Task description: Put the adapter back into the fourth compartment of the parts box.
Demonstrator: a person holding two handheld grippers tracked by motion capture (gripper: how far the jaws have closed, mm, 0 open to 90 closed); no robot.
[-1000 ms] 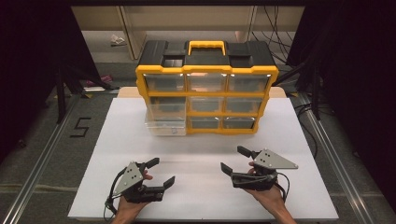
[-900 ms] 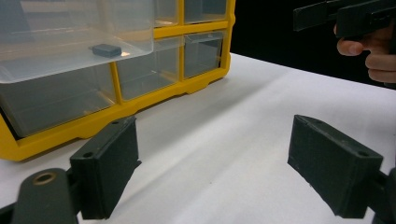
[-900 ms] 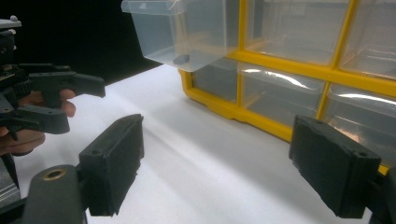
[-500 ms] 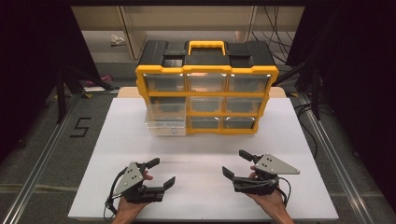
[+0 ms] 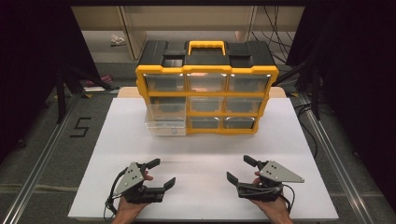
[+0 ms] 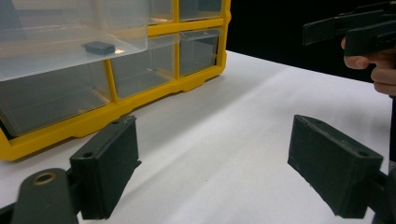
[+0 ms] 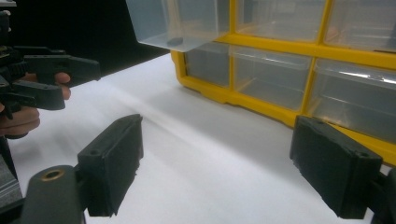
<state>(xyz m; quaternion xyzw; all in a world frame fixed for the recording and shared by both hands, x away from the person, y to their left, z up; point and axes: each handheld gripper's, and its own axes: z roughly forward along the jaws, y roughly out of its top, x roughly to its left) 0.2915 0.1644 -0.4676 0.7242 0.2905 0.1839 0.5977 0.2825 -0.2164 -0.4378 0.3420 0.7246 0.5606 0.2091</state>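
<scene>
I see a dim room with a grey floor [image 5: 42,140], metal rails along both sides, and a "5" marked on the floor to the left. My white table [image 5: 205,154] is matte, flat and rectangular. At its far edge stands the organizer cabinet [image 5: 205,88]: a boxy yellow plastic frame with a black top and a yellow carry handle [image 5: 206,46], holding three rows of three clear plastic drawers. The pulled-out drawer [image 5: 166,122] sits in the left column; from the high view I cannot tell for sure whether it belongs to the middle or bottom row. It juts toward me beyond the frame, translucent and smooth-walled with rounded corners. In the left claw view, a small dark flat rectangular piece [image 6: 100,47] lies on its floor near the front wall.

My left claw [image 5: 161,174] rests low at the near left of the table, its black jaws spread wide with nothing between them; the pads [image 6: 109,168] look like thick, matte, slightly rough blocks. My right claw [image 5: 243,171] sits at the near right, well apart from the cabinet, jaws likewise spread and empty. Each carries a grey three-cornered metal plate [image 5: 280,171] on top and is gripped by a hand at the table's near edge.
</scene>
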